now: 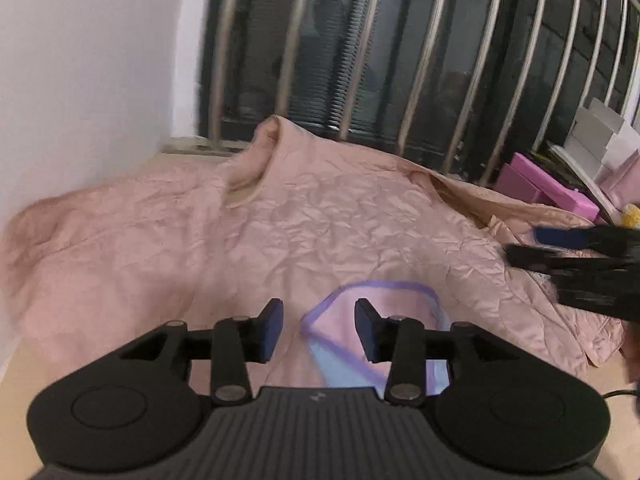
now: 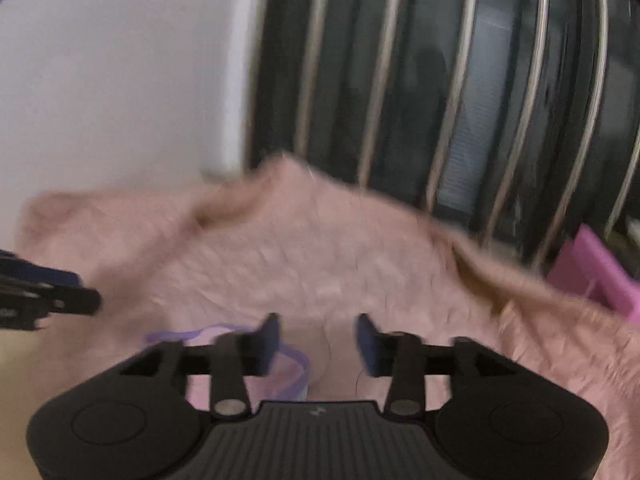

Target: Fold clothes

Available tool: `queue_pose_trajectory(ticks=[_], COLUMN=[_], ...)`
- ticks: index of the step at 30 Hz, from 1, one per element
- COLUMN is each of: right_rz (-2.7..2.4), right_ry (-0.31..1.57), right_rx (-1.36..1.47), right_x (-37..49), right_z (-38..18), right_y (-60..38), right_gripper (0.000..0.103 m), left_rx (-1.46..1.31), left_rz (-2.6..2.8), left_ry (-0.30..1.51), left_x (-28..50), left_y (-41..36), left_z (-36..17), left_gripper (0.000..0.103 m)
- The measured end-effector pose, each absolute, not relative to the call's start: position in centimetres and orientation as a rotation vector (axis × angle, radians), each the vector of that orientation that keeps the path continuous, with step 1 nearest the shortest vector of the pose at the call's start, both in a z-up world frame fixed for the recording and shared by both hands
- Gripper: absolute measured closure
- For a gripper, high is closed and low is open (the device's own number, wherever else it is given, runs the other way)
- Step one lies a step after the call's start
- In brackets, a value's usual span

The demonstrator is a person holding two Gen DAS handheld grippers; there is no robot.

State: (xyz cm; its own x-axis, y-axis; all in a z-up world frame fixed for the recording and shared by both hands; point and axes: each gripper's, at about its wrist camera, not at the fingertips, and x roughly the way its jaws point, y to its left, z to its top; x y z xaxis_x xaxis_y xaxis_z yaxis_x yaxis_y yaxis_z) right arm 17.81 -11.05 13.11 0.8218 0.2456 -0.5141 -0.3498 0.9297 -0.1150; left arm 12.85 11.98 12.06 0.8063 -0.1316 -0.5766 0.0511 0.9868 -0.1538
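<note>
Both grippers, left (image 1: 319,330) and right (image 2: 318,344), are being held spread and empty above the garment (image 1: 360,312) on the quilt (image 1: 240,220).

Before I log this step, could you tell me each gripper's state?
Left gripper: open, holding nothing.
Right gripper: open, holding nothing.
</note>
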Motion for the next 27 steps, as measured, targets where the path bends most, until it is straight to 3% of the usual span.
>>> queue_pose_trajectory(ticks=[3, 10, 14, 16, 17, 20, 23, 27], right_rz=[0.46, 0.712, 0.683, 0.668, 0.66, 0.608, 0.579, 0.526], right_ry=[0.477, 0.632, 0.661, 0.67, 0.674, 0.705, 0.69, 0.665], right_rx=[-0.199, -0.059, 0.031, 0.058, 0.048, 0.038, 0.069, 0.086], right_x=[11.2, -1.6, -4.5, -4.7, -4.4, -4.0, -5.0, -8.7], right_z=[14.4, 8.1, 4.6, 3.5, 2.9, 1.3, 0.5, 0.3], right_y=[-13.8, -20.2, -21.7, -21.7, -21.5, -20.7, -20.4, -19.3], right_gripper=[0.037, 0.038, 0.044, 0.06, 0.062, 0.087, 0.097, 0.098], left_rx=[-0.182, -0.206, -0.154, -0.19, -0.196, -0.13, -0.105, -0.077], left_rz=[-0.176, -0.382, -0.472, -0.496, -0.474, -0.438, -0.444, -0.45], left_ry=[0.549, 0.656, 0.714, 0.754, 0.767, 0.754, 0.735, 0.72], left_x=[5.8, -7.3, -8.9, -8.1, -7.8, -7.7, -8.6, -11.1], left_y=[10.9, 3.7, 0.3, -0.2, -0.3, -0.8, 0.1, 2.7], left_z=[12.1, 5.7, 3.3, 2.5, 2.2, 2.0, 1.8, 2.1], left_gripper=[0.047, 0.044, 0.044, 0.045, 0.049, 0.094, 0.101, 0.102])
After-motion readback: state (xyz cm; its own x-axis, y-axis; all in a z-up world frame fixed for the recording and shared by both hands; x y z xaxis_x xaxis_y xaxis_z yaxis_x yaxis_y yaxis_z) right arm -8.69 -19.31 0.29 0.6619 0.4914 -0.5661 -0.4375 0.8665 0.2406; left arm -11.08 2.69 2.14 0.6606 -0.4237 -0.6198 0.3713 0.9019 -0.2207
